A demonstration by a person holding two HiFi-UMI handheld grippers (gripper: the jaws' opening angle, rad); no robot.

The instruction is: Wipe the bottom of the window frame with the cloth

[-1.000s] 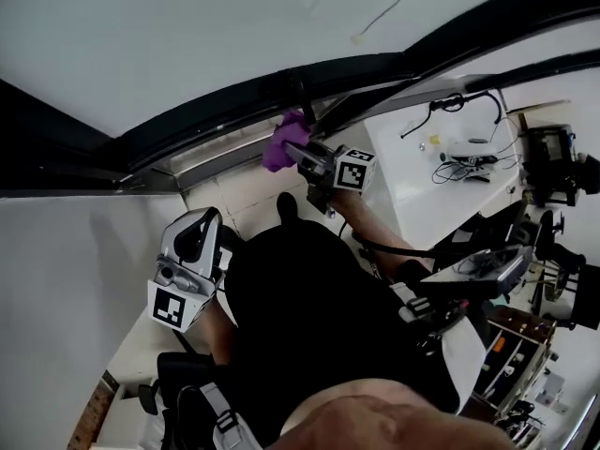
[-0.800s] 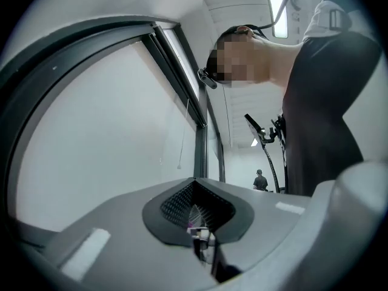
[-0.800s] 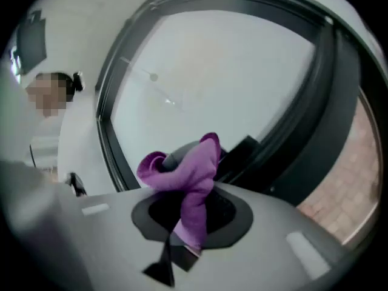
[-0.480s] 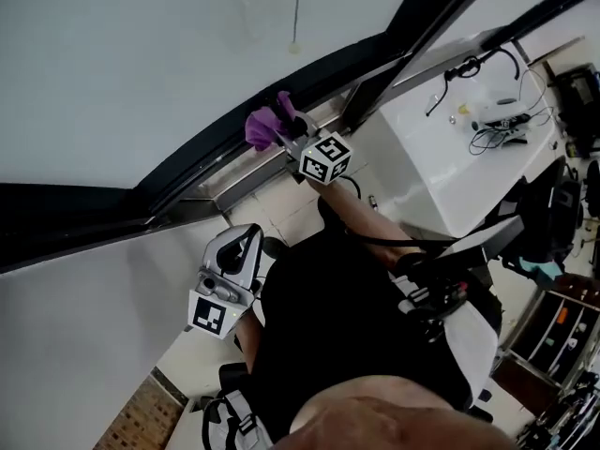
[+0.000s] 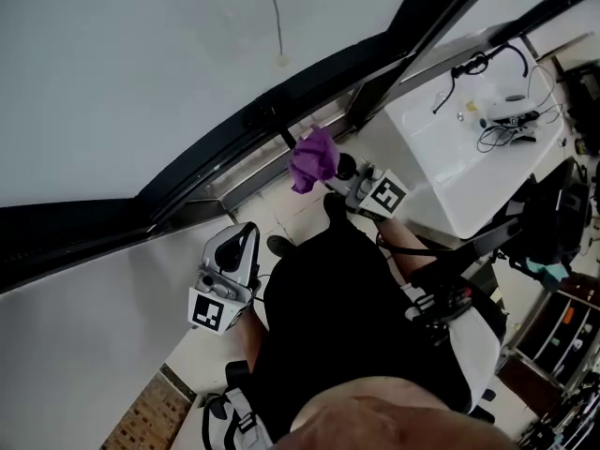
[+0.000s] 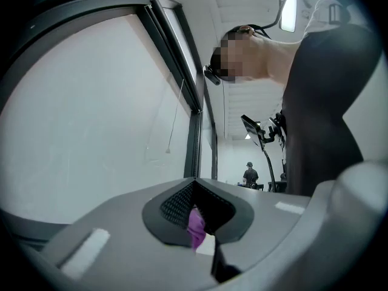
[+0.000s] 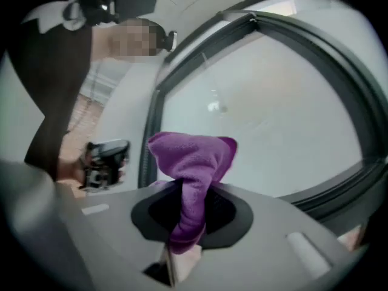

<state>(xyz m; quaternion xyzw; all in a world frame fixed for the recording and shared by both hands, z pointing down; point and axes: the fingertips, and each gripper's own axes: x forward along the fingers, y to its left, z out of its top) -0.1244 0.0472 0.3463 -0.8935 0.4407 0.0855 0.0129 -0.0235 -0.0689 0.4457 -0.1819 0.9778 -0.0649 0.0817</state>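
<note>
A purple cloth [image 5: 314, 160] is clamped in my right gripper [image 5: 339, 174], bunched above the jaws in the right gripper view [image 7: 193, 174]. It sits at the near edge of the silver bottom rail [image 5: 246, 178] of the dark window frame [image 5: 234, 129]; contact with the rail cannot be told. My left gripper [image 5: 232, 251] hangs lower left, away from the frame, jaws together and holding nothing. In the left gripper view only a purple sliver [image 6: 195, 226] of the cloth shows past its jaws. The right gripper view shows the left gripper [image 7: 104, 162] beside the frame [image 7: 147, 156].
A white table [image 5: 441, 172] with cables and small items stands at the right, with dark equipment beyond it. A thin cord [image 5: 277, 26] hangs in front of the pane. My dark torso fills the lower middle. A distant person [image 6: 250, 173] stands far down the room.
My right gripper has carried the cloth to the right and down, off the spot on the frame it was pressed to. The left gripper has hardly moved.
</note>
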